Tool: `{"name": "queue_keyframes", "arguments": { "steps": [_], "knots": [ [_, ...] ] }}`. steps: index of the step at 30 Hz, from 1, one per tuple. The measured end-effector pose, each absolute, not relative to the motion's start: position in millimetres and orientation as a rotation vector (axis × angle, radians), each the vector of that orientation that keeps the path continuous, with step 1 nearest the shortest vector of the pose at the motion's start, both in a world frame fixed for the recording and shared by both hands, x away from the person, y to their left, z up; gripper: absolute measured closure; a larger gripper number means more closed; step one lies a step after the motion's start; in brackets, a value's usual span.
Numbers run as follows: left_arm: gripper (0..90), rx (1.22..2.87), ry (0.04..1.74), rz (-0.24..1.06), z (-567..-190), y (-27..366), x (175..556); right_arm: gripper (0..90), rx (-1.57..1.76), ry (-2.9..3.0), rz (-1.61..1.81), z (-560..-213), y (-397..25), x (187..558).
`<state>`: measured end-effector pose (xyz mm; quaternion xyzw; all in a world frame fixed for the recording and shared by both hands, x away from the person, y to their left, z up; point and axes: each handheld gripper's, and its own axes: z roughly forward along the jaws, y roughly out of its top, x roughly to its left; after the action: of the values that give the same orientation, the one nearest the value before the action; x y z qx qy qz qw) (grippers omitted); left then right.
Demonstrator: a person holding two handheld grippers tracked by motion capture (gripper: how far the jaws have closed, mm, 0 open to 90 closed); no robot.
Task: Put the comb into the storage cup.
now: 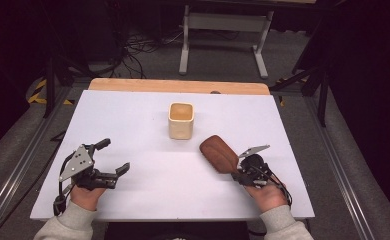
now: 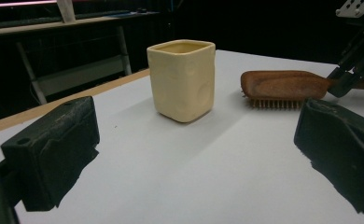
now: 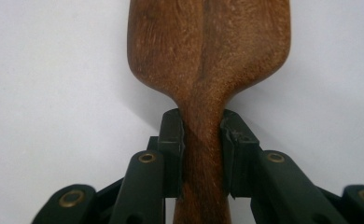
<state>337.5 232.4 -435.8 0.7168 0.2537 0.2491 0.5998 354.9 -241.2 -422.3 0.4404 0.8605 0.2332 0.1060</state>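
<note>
A: From my seat, the brush [image 3: 208, 60] runs off the top edge in the right gripper view, and its handle drops out at the bottom between the jaws. I can't see any bristles there.

B: In the left gripper view I see the bristles, but the handle end is cut by the right edge behind the right gripper [image 2: 353, 74].

A: The left gripper [image 2: 189, 154] has both jaws clipped by the frame edges there. I can't tell what's inside the cup [image 1: 181, 120]; the high view is too soft.

B: My sleeves [image 1: 68, 225] leave the bottom edge.
</note>
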Motion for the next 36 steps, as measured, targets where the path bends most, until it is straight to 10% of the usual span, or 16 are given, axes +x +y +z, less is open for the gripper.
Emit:
{"name": "queue_keyframes", "arguments": {
  "steps": [36],
  "knots": [
    [1.7, 1.674, 0.594, 0.546, -435, 232, 338, 72.9, 0.993, 2.363, 1.020, -393, -232, 334]
  ]
}}
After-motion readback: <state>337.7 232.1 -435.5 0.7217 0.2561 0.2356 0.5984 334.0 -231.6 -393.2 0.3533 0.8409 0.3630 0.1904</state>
